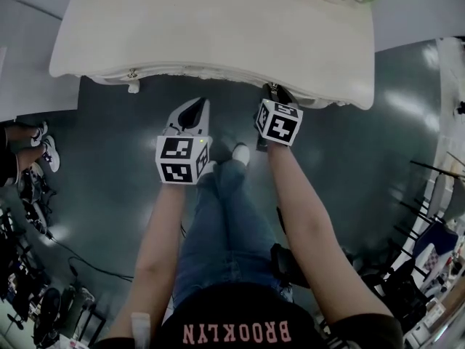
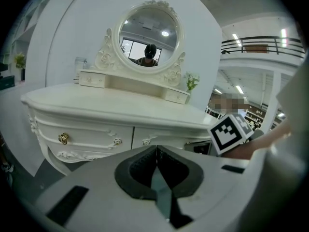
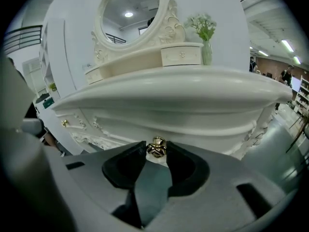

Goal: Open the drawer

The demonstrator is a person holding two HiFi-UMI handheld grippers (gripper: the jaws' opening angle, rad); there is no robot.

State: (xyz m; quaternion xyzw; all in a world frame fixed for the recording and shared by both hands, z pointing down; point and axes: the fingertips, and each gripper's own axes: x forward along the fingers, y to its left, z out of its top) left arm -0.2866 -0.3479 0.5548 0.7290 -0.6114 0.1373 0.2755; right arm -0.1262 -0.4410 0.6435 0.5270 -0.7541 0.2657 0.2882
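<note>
A white dressing table (image 1: 218,27) stands in front of me, with drawers under its curved top. My right gripper (image 3: 157,150) is at the right drawer, its jaws closed on either side of the gold knob (image 3: 156,147), which fills the gap between the tips. In the head view the right gripper (image 1: 273,90) reaches under the table's front edge. My left gripper (image 2: 157,150) is shut with nothing in it and hangs short of the table front (image 2: 96,134); in the head view the left gripper (image 1: 196,104) is left of the right one. Another gold knob (image 2: 63,138) sits on the left drawer.
An oval mirror (image 2: 149,33) and small top drawers stand on the table, with a vase of greenery (image 3: 206,35) at its right end. A bystander's shoes (image 1: 45,150) and cables lie at the left of the dark floor. Racks (image 1: 436,246) crowd the right.
</note>
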